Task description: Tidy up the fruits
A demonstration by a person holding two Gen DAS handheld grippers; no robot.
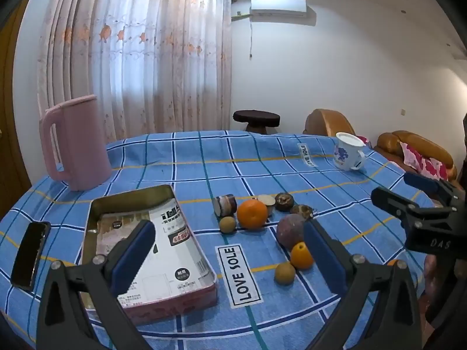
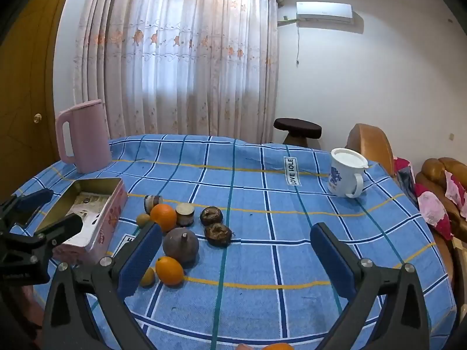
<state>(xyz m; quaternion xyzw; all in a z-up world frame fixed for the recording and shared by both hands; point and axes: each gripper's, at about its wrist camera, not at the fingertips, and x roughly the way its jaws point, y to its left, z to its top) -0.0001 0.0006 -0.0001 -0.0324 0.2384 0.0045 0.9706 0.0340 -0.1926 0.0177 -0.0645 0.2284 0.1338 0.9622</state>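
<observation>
Left wrist view has the left gripper (image 1: pixel 230 250) spread wide, jaws holding nothing, hanging over the blue checked cloth (image 1: pixel 292 169) on the surface. Just under its left finger sits the open tin box (image 1: pixel 96 210), paper lying inside. The fruits cluster to the right of the box: a big orange (image 1: pixel 252 213), a small orange (image 1: pixel 301 255) near the right finger, a purple round fruit (image 1: pixel 292 230) between them, and small brown ones around. Right wrist view shows the right gripper (image 2: pixel 236 259) equally wide and empty, with the same fruit group sitting by its left finger. A pink jug (image 2: pixel 84 137) stands at the far left, a white mug (image 2: pixel 346 176) far right.
</observation>
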